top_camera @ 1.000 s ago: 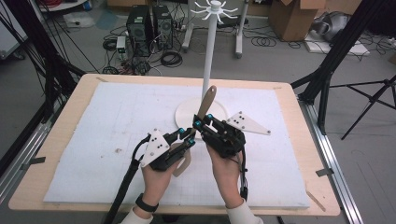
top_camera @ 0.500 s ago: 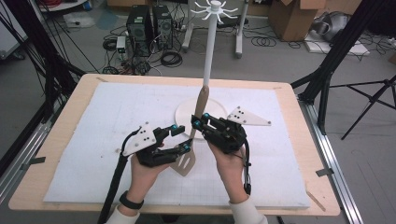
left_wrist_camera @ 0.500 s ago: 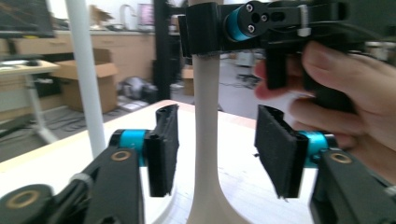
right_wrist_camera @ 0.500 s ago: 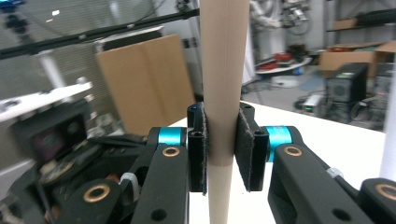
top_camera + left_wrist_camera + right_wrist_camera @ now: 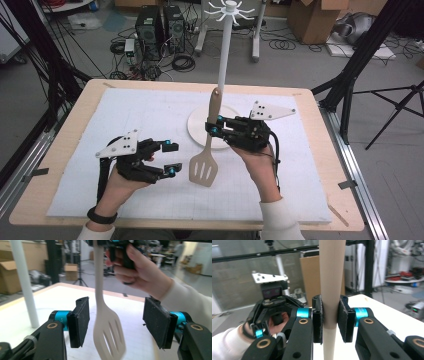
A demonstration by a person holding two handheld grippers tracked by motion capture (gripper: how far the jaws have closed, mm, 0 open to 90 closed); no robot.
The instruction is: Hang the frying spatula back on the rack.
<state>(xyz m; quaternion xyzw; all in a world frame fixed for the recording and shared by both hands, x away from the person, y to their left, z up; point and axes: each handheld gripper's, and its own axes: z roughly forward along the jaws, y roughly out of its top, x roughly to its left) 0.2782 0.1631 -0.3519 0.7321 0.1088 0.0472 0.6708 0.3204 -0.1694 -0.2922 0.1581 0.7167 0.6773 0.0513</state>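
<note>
Two grippers: right gripper [image 5: 214, 131] pinches the beige slotted plastic spatula [image 5: 204, 170] by its handle; left gripper [image 5: 171, 158], jaws just opened and spread, sits left of the spatula.

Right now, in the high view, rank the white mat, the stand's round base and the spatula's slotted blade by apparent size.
1. White mat, by far the largest.
2. Stand's round base.
3. Spatula's slotted blade, smallest; it is lifted nearer the camera, yet looks smaller than the base.

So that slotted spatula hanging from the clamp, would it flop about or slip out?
Probably stiff: the spatula hangs straight from the right gripper, with no sag at its slotted blade. It looks light, being thin and held by the handle alone. It might swing or slide a little, since the smooth handle sits between two flat pads.
</note>
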